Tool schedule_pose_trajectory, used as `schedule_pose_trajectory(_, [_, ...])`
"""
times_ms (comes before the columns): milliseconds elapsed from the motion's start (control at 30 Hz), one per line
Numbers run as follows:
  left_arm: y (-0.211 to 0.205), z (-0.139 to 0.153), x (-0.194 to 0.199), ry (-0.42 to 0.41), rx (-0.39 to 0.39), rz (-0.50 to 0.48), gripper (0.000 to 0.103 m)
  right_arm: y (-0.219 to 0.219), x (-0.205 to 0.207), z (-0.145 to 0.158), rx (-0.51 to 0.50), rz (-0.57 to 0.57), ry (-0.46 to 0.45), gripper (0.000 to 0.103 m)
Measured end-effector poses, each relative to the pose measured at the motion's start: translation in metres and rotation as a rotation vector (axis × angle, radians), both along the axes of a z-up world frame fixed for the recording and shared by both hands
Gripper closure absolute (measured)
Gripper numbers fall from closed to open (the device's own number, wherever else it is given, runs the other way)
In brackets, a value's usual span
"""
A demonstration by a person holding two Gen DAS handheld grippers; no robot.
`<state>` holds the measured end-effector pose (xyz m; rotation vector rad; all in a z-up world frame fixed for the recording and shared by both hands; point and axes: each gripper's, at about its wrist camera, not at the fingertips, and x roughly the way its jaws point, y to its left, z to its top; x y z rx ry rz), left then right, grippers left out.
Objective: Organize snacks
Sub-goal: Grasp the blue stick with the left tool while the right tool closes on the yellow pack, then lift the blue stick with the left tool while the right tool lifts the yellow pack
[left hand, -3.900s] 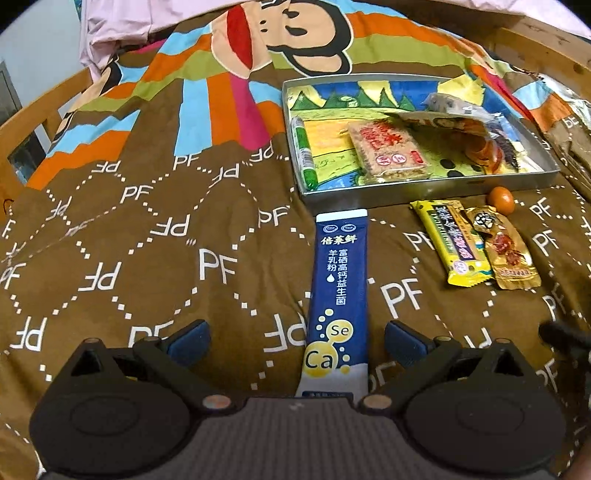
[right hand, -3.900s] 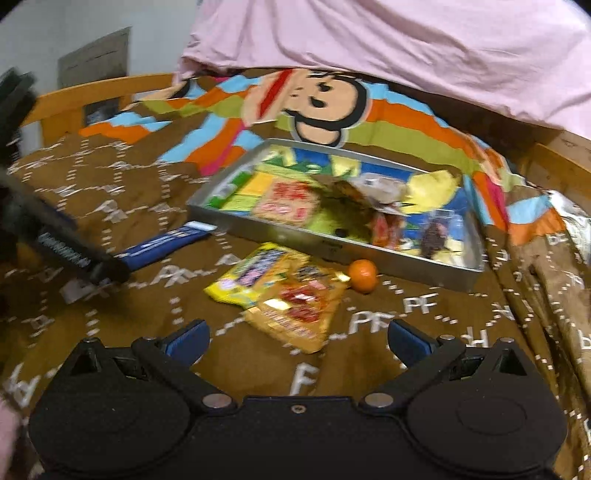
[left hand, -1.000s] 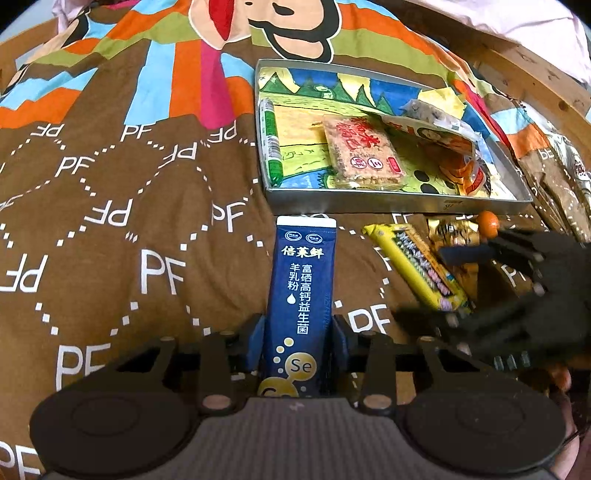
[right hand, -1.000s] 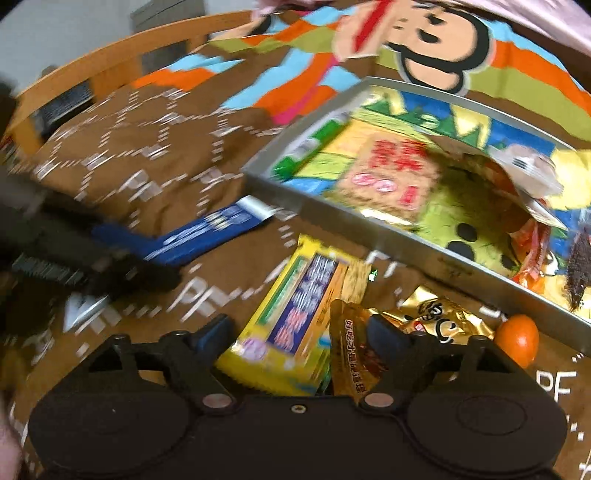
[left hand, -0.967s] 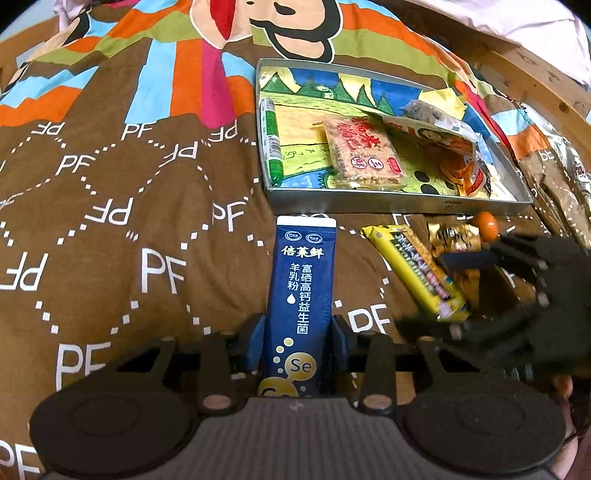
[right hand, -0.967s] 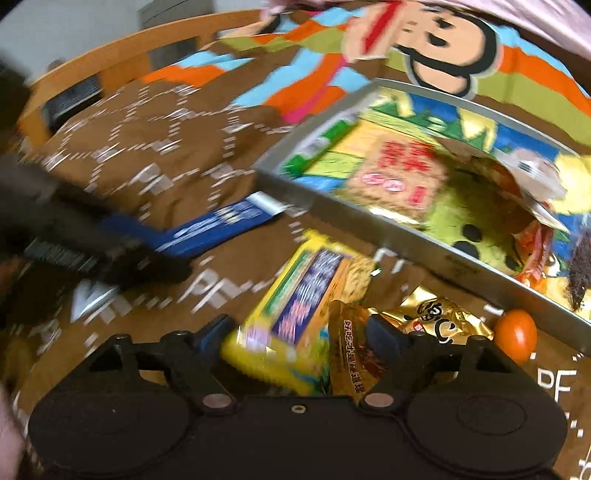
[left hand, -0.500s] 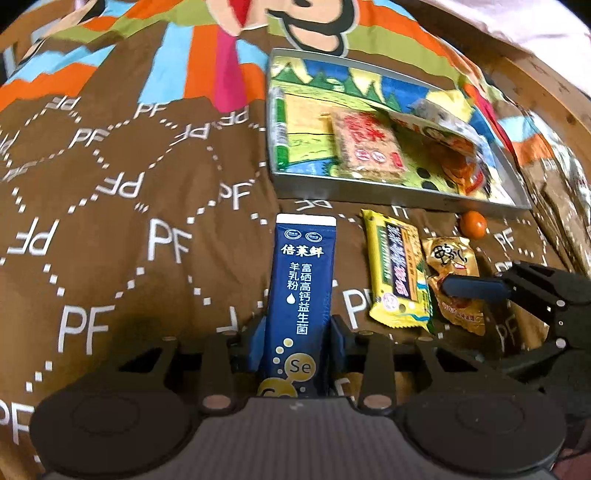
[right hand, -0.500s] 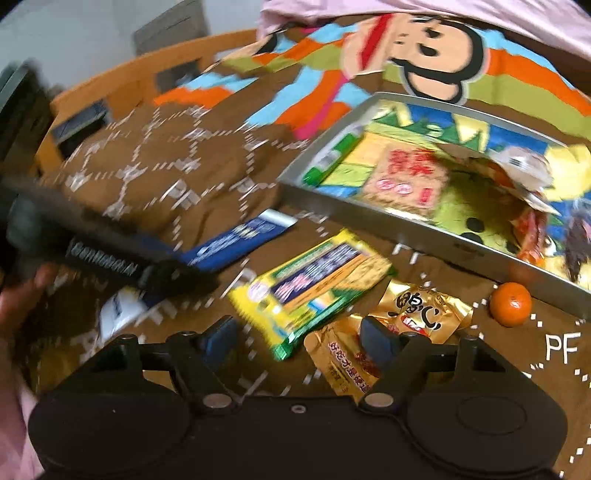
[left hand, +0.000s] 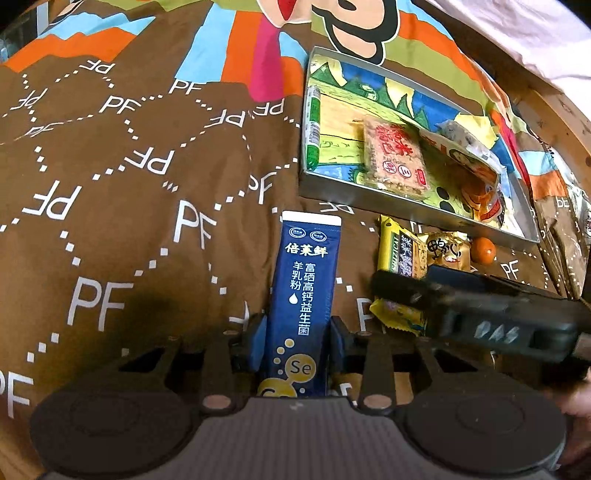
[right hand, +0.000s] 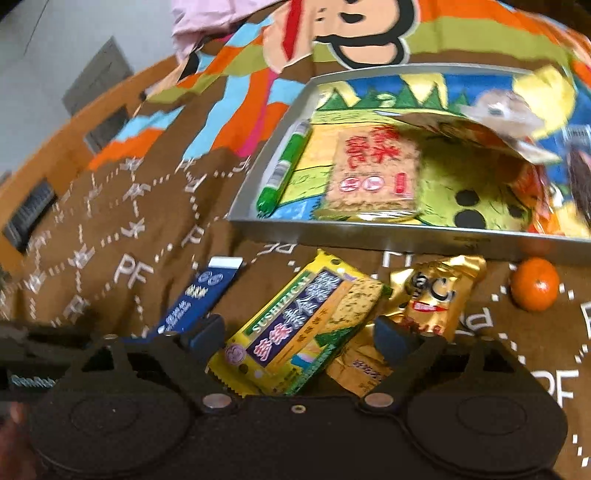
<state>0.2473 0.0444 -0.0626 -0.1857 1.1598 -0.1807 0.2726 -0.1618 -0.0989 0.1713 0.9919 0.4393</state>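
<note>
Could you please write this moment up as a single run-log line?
left claw: shut on blue packet | right claw: open around yellow packet | tray: neither packet inside

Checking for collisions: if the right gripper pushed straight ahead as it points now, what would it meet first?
Probably the yellow rectangular snack packet, already lying between the right gripper's open jaws; beyond it stands the metal tray's near wall.

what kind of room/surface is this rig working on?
Most likely a bedroom: the work surface is a bed. Signs: a brown cartoon-monkey quilt under the snacks, a wooden bed frame along its edge, and pink bedding bunched at the far end.
</note>
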Motion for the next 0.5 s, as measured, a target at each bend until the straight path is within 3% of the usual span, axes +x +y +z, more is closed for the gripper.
schedule_pose_trajectory(133, [0.002,0.001,-0.002,0.003,-0.006,0.007,0.065,0.007,0.004,-0.003,-0.02,-0.032,-0.004,0.01])
schedule_pose_trajectory(267, [0.006,0.002,-0.004,0.009,-0.021,0.022,0.065,0.008,-0.002,-0.001,-0.089,-0.048,-0.03,0.034])
schedule_pose_trajectory(500, [0.004,0.002,-0.006,0.008,-0.006,0.012,0.065,0.001,-0.042,0.007,-0.184,0.065,-0.071,0.042])
